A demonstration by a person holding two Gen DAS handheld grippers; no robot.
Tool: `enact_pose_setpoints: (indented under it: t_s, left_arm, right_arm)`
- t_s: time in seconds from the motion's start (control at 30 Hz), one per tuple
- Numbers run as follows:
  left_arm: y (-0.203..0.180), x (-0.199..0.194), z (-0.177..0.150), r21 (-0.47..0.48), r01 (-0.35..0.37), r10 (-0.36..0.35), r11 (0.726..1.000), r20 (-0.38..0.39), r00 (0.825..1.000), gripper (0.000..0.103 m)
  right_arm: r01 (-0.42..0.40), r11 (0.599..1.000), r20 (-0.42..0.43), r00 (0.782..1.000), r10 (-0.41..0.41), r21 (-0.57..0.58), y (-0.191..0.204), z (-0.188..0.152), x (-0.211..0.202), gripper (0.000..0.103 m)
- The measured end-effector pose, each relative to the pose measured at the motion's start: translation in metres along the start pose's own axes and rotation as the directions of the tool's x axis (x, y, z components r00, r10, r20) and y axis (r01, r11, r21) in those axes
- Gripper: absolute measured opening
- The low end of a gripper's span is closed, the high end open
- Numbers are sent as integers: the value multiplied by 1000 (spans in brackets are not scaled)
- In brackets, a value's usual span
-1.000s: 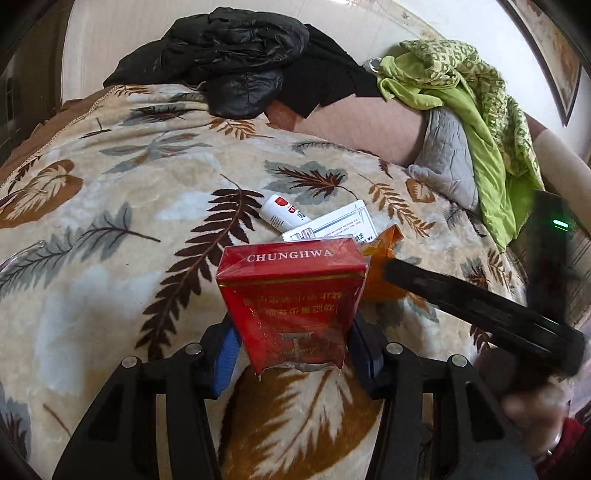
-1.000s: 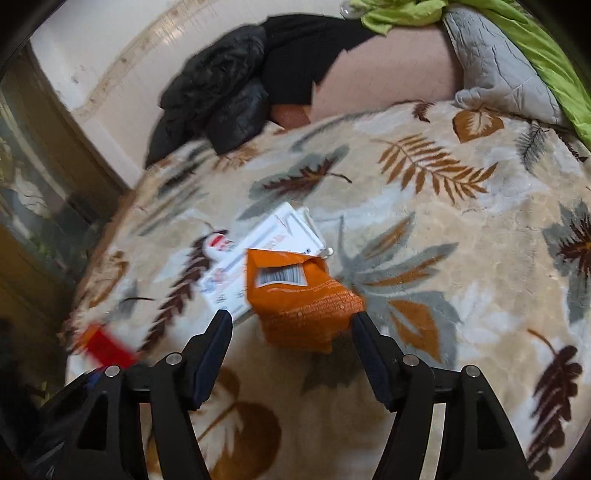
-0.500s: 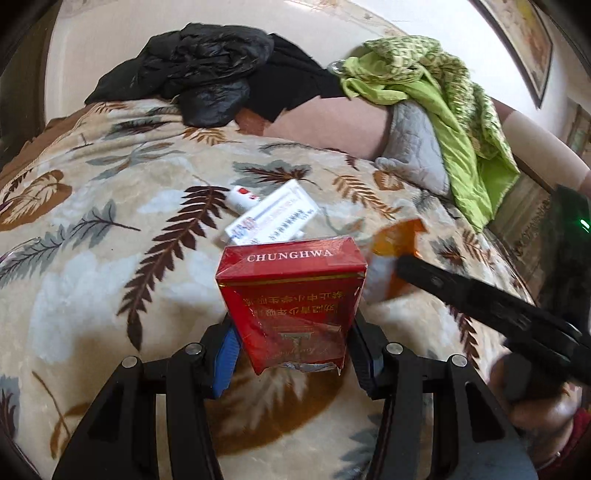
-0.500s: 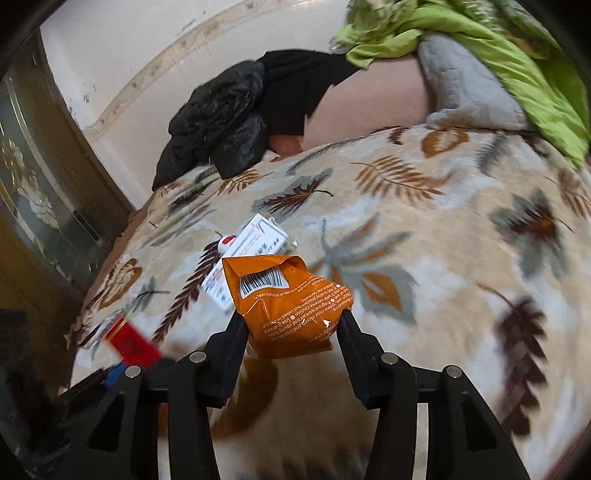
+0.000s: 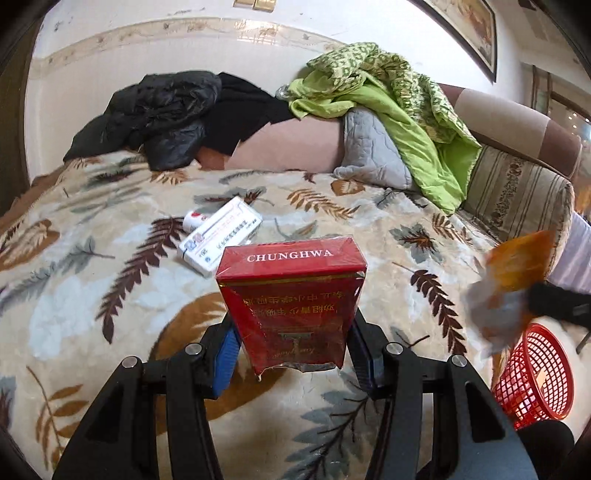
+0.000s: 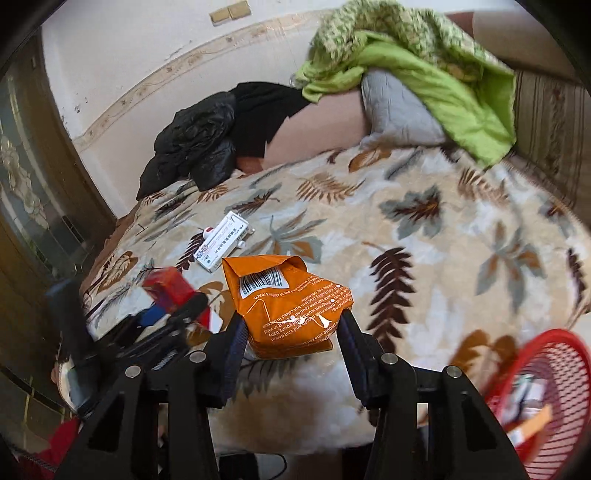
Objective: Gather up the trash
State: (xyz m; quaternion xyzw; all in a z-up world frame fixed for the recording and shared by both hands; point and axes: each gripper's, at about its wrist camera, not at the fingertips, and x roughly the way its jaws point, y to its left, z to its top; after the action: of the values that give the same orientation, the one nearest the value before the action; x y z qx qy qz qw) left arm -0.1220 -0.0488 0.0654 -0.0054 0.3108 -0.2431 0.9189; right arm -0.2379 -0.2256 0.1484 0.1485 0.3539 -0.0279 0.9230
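My right gripper (image 6: pixel 291 328) pinches the orange packet (image 6: pixel 286 299), my left gripper (image 5: pixel 291 339) clamps the red pack (image 5: pixel 291 302); either could miss the red basket (image 6: pixel 546 398) to its lower right.

Leaf-print blanket (image 5: pixel 110 295) on bed, cream wall (image 5: pixel 110 55) w/ border, framed pic (image 5: pixel 461 26) top right.

The right claw (image 6: pixel 291 328) grips an orange packet (image 6: pixel 286 302) between its two pads, barcode side up. Just beyond the packet a white box (image 6: pixel 223 245) lies flat on the leaf-print blanket (image 6: pixel 424 236). Left of the claw, blurred, the other claw (image 6: pixel 177 314) carries a red pack (image 6: pixel 168 290). A red mesh basket (image 6: pixel 543 384) sits low to the claw's right, with some scraps inside
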Motion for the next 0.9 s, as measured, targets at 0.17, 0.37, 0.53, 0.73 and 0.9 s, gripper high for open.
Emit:
enact_pose_setpoints:
  t_s: [0.17, 0.37, 0.53, 0.73, 0.9]
  left_arm:
    - [2, 6, -7, -1, -8, 8, 1000, -17, 1000, 52]
    - [3, 5, -11, 21, -38, 38, 999, -7, 999, 52]
    - [-2, 4, -13, 53, -50, 50, 997, -4, 999, 52]
    - [2, 4, -13, 46, -52, 52, 998, -12, 999, 52]
    - [3, 0, -10, 24, -48, 48, 999, 4, 999, 52]
  right_arm:
    - [53, 998, 23, 998, -54, 32, -8, -3, -29, 53]
    - [87, 994, 29, 996, -89, 59, -15, -9, -45, 53]
    - [84, 995, 44, 995, -87, 62, -14, -9, -52, 53]
    - [74, 995, 53, 996, -77, 69, -11, -9, -51, 53]
    - [49, 994, 57, 997, -55, 94, -19, -11, -37, 53]
